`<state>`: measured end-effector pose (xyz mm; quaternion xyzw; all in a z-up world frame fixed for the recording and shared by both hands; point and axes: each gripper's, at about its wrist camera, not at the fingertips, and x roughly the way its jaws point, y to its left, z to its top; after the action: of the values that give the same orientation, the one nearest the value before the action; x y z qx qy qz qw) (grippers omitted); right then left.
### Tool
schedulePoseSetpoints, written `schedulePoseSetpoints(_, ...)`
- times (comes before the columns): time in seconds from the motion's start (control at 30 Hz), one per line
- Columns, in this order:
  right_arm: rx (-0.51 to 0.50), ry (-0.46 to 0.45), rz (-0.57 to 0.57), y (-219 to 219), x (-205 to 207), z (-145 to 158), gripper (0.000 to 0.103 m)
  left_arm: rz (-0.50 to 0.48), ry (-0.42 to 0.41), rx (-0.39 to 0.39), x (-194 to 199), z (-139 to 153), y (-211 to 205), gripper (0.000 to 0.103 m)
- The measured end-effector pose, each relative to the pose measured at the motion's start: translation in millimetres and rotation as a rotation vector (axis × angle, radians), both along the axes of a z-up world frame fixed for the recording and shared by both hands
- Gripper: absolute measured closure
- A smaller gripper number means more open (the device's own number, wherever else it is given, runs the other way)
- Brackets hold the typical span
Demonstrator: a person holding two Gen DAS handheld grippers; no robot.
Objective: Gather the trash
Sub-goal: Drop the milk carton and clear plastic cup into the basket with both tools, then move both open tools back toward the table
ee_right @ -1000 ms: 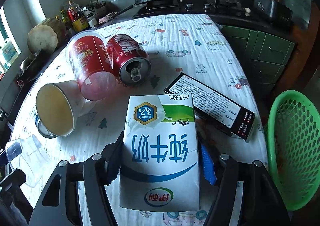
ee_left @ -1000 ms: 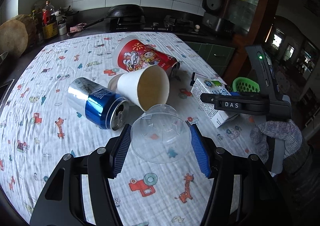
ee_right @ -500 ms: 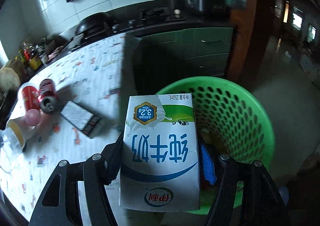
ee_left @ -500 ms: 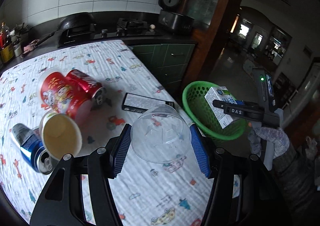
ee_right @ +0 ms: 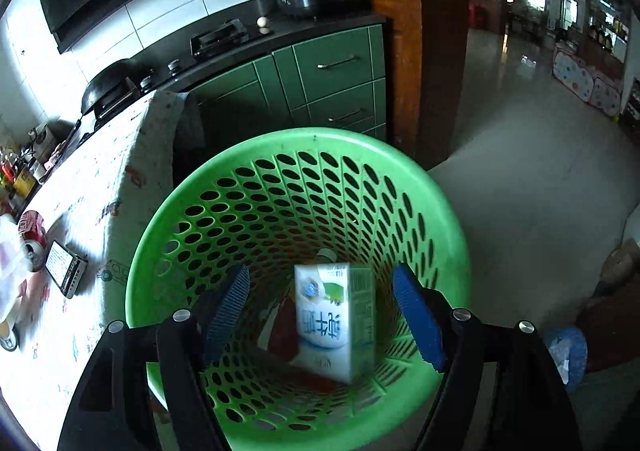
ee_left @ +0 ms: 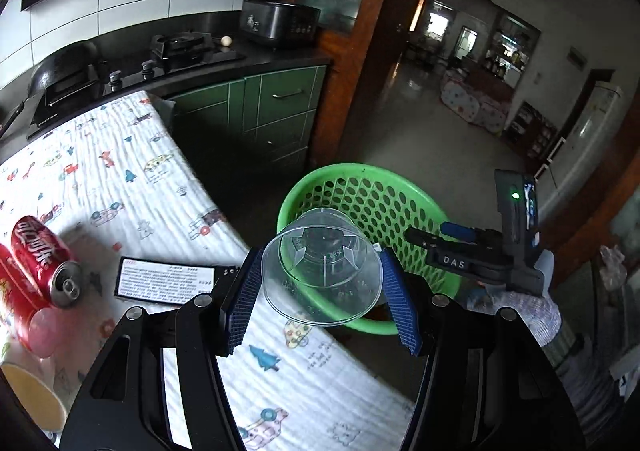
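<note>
The bench (ee_left: 120, 179) with its printed cloth lies left of and under the left tongs (ee_left: 320, 287); the green basket (ee_right: 424, 191) sits beyond its edge, directly below the right tongs (ee_right: 320, 311). The right tongs stand apart, gripping nothing, and the milk carton (ee_right: 336, 323) lies inside the basket between them. The left tongs are clamped on a clear plastic cup (ee_left: 320, 263), held near the basket rim. A red can (ee_left: 44, 259) and black box (ee_left: 168, 279) lie left of them
</note>
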<state>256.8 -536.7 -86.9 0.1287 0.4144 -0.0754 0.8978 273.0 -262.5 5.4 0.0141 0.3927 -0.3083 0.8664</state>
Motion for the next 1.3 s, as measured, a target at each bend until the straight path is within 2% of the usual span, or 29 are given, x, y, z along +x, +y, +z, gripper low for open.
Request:
schedulePoseSetpoints(0.23,-0.021,-0.059,0.028,8.1,-30.8,16.9,0.027,-0.064,0.048,0.003,24.3,-15.7,-49.1,0.044)
schedulePoseSetpoints(0.33,-0.024,-0.078,0.034,10.1,-43.4,22.1,0.026,-0.083,0.076,0.006,30.4,-22.9,-65.5,0.04)
schedulePoseSetpoints(0.47,-0.016,-0.093,0.03,10.8,-51.8,24.1,0.023,-0.086,0.091,0.01,30.2,-31.6,-72.7,0.039)
schedulePoseSetpoints(0.6,-0.016,-0.091,0.027,12.6,-53.0,24.5,0.021,-0.088,0.087,0.002,24.2,-34.3,-67.8,0.032)
schedulePoseSetpoints(0.8,-0.018,-0.101,0.056,25.6,-57.4,29.1,0.02,-0.067,0.059,-0.019,8.5,-23.2,-43.0,0.032)
schedulePoseSetpoints(1.03,-0.027,-0.112,0.119,53.3,-57.5,41.6,0.02,0.01,0.015,-0.025,-13.5,-7.2,7.4,0.032)
schedulePoseSetpoints(1.3,-0.021,-0.107,0.288,112.7,-47.4,53.5,0.02,0.131,-0.025,-0.022,-42.9,2.8,86.4,0.032)
